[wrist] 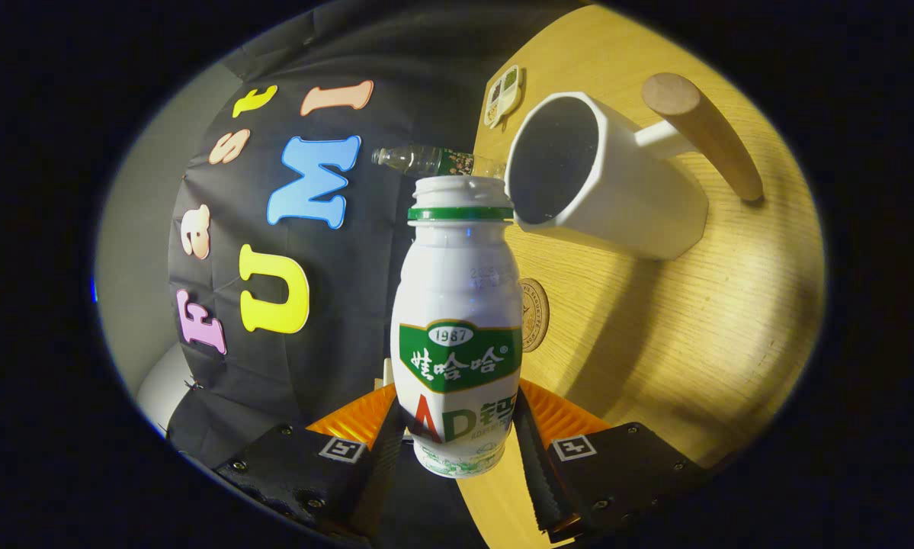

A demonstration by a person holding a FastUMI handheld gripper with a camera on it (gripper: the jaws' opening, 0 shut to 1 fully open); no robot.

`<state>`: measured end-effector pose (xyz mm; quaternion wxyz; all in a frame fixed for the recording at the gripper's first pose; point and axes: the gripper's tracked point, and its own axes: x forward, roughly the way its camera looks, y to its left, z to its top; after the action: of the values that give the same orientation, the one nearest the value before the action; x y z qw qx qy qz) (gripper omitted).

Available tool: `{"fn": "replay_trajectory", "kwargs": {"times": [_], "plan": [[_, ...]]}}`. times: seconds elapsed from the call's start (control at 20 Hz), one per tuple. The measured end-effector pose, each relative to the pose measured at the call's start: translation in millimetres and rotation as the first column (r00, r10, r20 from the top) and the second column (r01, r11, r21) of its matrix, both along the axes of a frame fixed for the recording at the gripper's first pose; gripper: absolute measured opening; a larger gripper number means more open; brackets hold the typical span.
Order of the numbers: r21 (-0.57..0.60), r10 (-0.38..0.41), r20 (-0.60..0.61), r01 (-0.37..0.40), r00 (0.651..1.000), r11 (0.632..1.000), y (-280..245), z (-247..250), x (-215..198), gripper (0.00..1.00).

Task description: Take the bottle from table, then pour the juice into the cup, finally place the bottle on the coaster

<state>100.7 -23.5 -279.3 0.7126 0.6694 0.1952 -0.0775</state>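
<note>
The bottle (457,320) is held at the centre of the frame, clamped low on its body between the two fingers of the gripper (457,438), one pressed to each side. It is seen tilted, with its open mouth brought up beside the rim of the cup (609,179) in the upper right. No stream of juice can be made out. The pouring step is judged to be in hand, with the placing not yet done.

The bottle is a small white plastic one with a green neck ring and a printed label. It is judged light and fairly stiff, though its thin wall may give under a hard squeeze. The smooth, rounded surface is likely slippery, so the present hold across the wide lower body is judged sound; the narrow neck would offer less purchase.

The cup is white with a wooden handle (704,133) and stands on the table (693,328). A round coaster (535,314) lies on the table just behind the bottle, partly hidden by it. Further off, above the bottle's mouth, a clear bottle (426,160) is seen, and a small tray (502,95) rests near the table's far edge.
</note>
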Motion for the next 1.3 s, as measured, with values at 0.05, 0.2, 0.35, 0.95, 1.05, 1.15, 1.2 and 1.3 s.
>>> {"fn": "replay_trajectory", "kwargs": {"times": [0.05, 0.2, 0.35, 0.95, 1.05, 1.15, 1.2, 1.3], "plan": [[0.018, -0.002, -0.011, 0.003, 1.0, 1.0, -1, 0, -1, 0.74], [0.059, -0.013, -0.025, 0.014, 1.0, 0.998, -2, 3, -2, 0.74], [0.102, -0.009, -0.037, 0.013, 0.999, 0.995, -1, 4, -2, 0.74], [0.251, -0.036, -0.072, 0.053, 0.997, 0.966, -6, 15, 1, 0.74], [0.26, -0.027, -0.071, 0.045, 0.997, 0.965, -4, 18, 3, 0.74], [0.273, -0.025, -0.071, 0.044, 0.997, 0.961, -3, 20, 4, 0.74], [0.279, -0.025, -0.072, 0.044, 0.997, 0.959, -2, 20, 3, 0.74], [0.288, -0.023, -0.075, 0.044, 0.997, 0.957, -1, 22, 3, 0.74]]}}
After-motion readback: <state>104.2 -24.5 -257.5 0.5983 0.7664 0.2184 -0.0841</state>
